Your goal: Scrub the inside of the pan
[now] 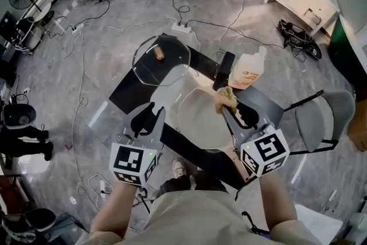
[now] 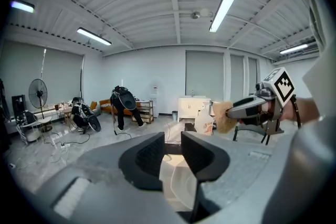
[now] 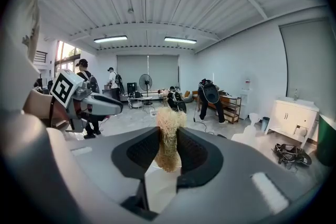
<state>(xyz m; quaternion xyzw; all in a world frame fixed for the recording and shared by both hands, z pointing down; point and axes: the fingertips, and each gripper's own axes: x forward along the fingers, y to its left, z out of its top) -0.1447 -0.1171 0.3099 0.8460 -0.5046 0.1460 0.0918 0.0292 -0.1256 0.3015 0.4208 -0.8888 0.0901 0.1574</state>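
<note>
The table (image 1: 123, 92) is clear glass crossed by black panels, hard and slick, so I judge the pan (image 1: 198, 117) at its middle will skate unless it is steadied first. The pan is wide, round and shallow, its inside pale and smooth.

The left gripper (image 1: 147, 115) hangs at the pan's left edge with its jaws apart, pressing on nothing. It would do well to close on the rim or bear down there before any rubbing starts. The right gripper (image 1: 230, 109) sits over the pan's far right, jaws pinched on the scrubber (image 1: 225, 98). From here it should go down flat onto the pan floor and work in overlapping circles, out to the curved wall.

Beyond the pan lies the lid (image 1: 166, 69), a domed glass disc with a small wooden knob (image 1: 158, 55). Just past the pan's right side stands a pale plastic bottle (image 1: 246, 73). The scrubber is a tan, fibrous wad, rough and springy, bulging above and below the pads.
</note>
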